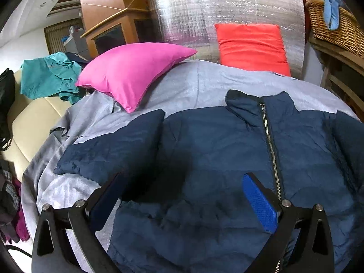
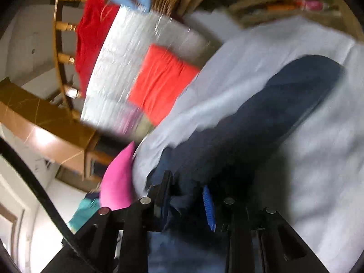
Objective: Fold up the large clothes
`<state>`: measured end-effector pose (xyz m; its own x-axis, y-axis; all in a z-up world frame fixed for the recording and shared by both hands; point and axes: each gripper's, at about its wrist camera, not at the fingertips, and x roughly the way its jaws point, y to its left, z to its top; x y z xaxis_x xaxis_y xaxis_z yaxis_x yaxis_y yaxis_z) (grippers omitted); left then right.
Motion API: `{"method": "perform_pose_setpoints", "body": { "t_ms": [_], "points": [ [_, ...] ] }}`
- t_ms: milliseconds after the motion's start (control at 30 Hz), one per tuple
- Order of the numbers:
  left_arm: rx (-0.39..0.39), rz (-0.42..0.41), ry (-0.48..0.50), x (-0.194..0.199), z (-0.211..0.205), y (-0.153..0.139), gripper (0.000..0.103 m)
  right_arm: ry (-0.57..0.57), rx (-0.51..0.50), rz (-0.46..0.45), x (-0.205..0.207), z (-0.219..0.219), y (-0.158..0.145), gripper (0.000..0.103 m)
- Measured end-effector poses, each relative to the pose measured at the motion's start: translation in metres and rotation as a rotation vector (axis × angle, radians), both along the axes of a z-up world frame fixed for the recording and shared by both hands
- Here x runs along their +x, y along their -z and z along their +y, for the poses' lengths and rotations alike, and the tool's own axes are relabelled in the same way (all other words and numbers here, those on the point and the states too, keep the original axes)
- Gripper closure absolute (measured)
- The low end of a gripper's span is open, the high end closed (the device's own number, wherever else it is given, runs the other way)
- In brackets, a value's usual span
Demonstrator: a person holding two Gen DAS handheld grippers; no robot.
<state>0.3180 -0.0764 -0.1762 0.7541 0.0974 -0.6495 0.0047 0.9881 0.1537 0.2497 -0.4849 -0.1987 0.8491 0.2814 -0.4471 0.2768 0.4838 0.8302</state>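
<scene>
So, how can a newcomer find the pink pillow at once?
Start at the grey sheet covering the bed. At its far left corner, left of the navy jacket, lies the pink pillow. The other pillow, by the silver board, is orange-red.

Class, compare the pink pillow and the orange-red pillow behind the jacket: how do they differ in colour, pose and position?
The pink pillow is magenta; the orange-red pillow is a coral red. The pink pillow lies tilted on the grey bedsheet, one corner pointing towards the other pillow; the orange-red pillow stands nearly upright against the silver foil panel. In the left wrist view, the pink pillow sits left of the navy jacket's collar, the orange-red one directly behind it. Both are plain, soft and single-coloured.
</scene>
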Motion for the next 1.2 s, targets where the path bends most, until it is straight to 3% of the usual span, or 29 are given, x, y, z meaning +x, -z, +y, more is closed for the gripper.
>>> {"method": "perform_pose_setpoints", "body": {
  "t_ms": [67,100,167,200,267,367,500,533,567,633,733,833,967,1067,1100,1133,1167,1200],
  "points": [
    [0.006,-0.005,0.000,0.001,-0.001,0.000,0.000,-0.032,0.015,0.048,0.002,0.021,0.010,0.071],
    [0.008,-0.003,0.002,0.002,0.000,0.001,0.000,-0.044,0.022,0.082,0.005,0.027,0.019,0.066],
    [0.007,0.012,-0.002,0.007,0.002,0.003,0.000,-0.019,0.085,0.146,0.002,0.026,0.038,0.024],
    [0.000,0.021,-0.007,0.009,0.005,0.004,0.000,0.040,0.138,0.158,-0.005,0.019,0.047,0.021],
    [-0.014,0.028,-0.012,0.011,0.009,0.005,0.000,0.131,0.212,0.123,-0.012,-0.001,0.055,0.021],
    [-0.016,0.021,-0.010,0.011,0.010,0.003,0.000,0.326,0.192,0.118,-0.028,-0.035,0.060,0.019],
    [0.009,0.005,0.005,0.011,0.004,0.003,0.000,0.455,0.309,0.106,-0.032,-0.063,0.085,0.019],
    [0.014,0.002,0.011,0.011,0.003,0.003,0.000,0.476,0.296,0.087,-0.031,-0.065,0.083,0.026],
    [0.021,0.002,0.018,0.011,0.001,0.004,0.000,0.474,0.249,0.052,-0.028,-0.066,0.074,0.053],
    [0.026,0.007,0.021,0.012,0.001,0.004,0.000,0.423,0.126,0.057,-0.010,-0.065,0.054,0.081],
    [0.021,-0.010,0.009,0.013,0.007,-0.001,0.000,0.353,-0.017,-0.022,0.012,-0.045,0.016,0.081],
    [0.028,-0.040,-0.033,0.015,0.023,-0.007,0.000,0.188,-0.199,-0.143,0.031,0.000,-0.031,0.081],
    [0.006,-0.056,-0.115,0.019,0.056,-0.014,0.000,-0.105,-0.415,-0.334,0.043,0.093,-0.080,0.081],
    [-0.012,-0.065,-0.171,0.022,0.080,-0.018,0.000,-0.343,-0.465,-0.381,0.052,0.163,-0.092,0.080],
    [-0.020,-0.069,-0.190,0.022,0.089,-0.019,0.000,-0.428,-0.489,-0.372,0.056,0.188,-0.092,0.077],
    [-0.027,-0.072,-0.205,0.023,0.098,-0.021,0.000,-0.496,-0.517,-0.357,0.058,0.211,-0.090,0.059],
    [-0.033,-0.075,-0.222,0.024,0.104,-0.022,0.000,-0.545,-0.543,-0.340,0.063,0.225,-0.088,0.028],
    [-0.039,-0.077,-0.237,0.024,0.111,-0.022,0.000,-0.590,-0.581,-0.323,0.063,0.241,-0.086,0.017]
  ]
}}
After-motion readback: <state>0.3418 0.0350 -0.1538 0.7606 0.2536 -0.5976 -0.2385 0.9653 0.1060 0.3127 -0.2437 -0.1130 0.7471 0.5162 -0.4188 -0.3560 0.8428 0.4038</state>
